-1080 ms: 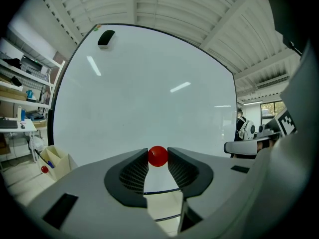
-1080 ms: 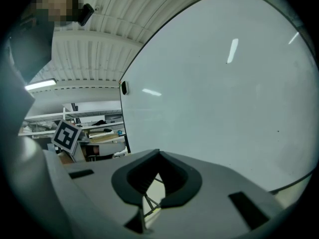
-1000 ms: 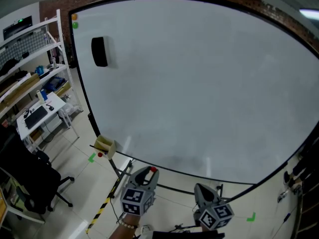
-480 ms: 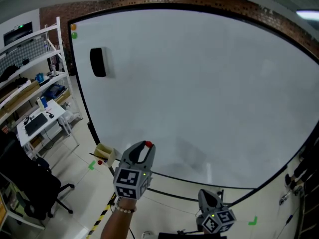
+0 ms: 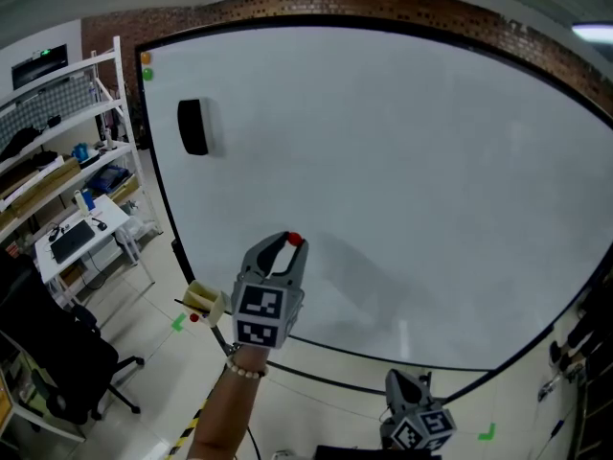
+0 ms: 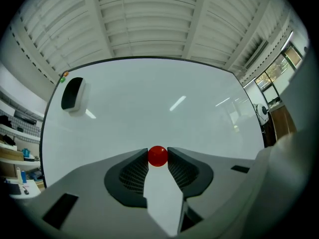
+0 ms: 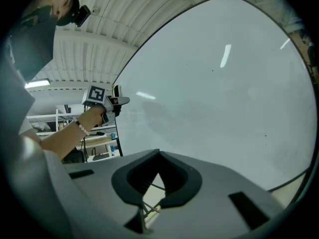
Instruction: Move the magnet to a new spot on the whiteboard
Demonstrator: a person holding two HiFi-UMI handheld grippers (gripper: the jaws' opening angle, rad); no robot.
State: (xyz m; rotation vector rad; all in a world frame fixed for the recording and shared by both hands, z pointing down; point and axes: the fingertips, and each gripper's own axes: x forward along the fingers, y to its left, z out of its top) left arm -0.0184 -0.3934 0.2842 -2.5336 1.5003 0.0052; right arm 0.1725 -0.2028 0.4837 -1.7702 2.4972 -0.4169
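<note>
Left gripper [image 5: 292,246]: I am clamping the red magnet [image 6: 157,155] between its jaw tips.
Magnet: it is hanging before the whiteboard [image 5: 412,151], toward the board's 7 o'clock.
Right gripper [image 7: 158,155]: I am holding it low at 5 o'clock, jaws closed together, nothing between them.
Black eraser [image 5: 192,126]: it is sitting at the board's 10 o'clock.

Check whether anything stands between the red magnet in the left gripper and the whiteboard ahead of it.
Nothing visible does. The left gripper holds the red magnet facing bare whiteboard; the black eraser sits well away at the board's upper left.
</note>
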